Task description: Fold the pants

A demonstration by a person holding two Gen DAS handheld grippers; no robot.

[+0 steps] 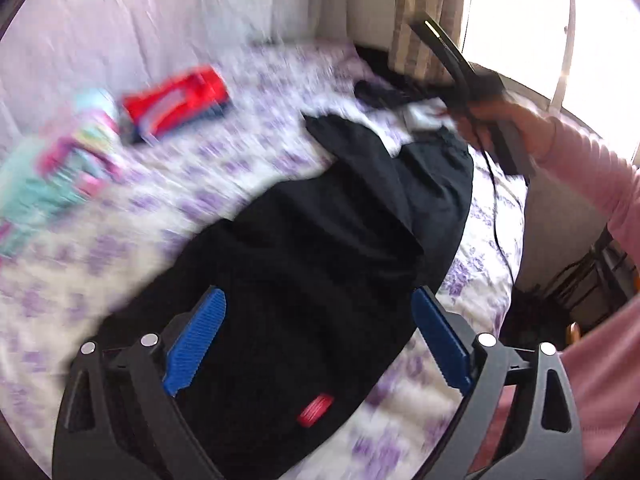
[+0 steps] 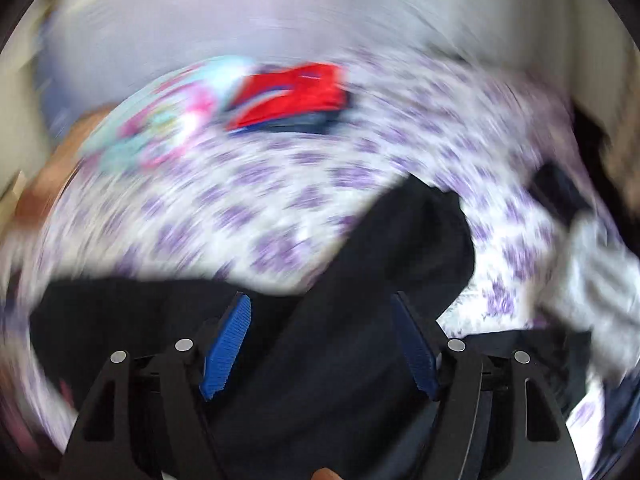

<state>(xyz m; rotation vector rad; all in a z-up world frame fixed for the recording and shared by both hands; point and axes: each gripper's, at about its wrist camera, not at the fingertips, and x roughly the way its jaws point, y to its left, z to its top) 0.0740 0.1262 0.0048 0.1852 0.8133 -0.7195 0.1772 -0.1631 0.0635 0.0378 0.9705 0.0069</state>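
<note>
Black pants [image 1: 304, 240] lie folded lengthwise on a bed with a purple-flowered sheet [image 1: 192, 160], a small red label [image 1: 316, 416] near their near end. My left gripper [image 1: 318, 300] hovers over that near end with its blue pads [image 1: 200, 344] wide apart and nothing between them. In the blurred right wrist view, my right gripper [image 2: 320, 300] is open above the black pants [image 2: 360, 320], its pads clear of the cloth. A hand in a pink sleeve [image 1: 508, 128] holds that tool over the pants' far end.
A folded red garment [image 1: 176, 100] and a turquoise-and-pink one [image 1: 60, 160] lie at the bed's far left. A dark item [image 1: 380, 92] sits by the striped curtain [image 1: 424, 20]. A black cable [image 1: 496, 216] hangs over the bed's right edge. A pale cloth [image 2: 600, 280] lies at the right.
</note>
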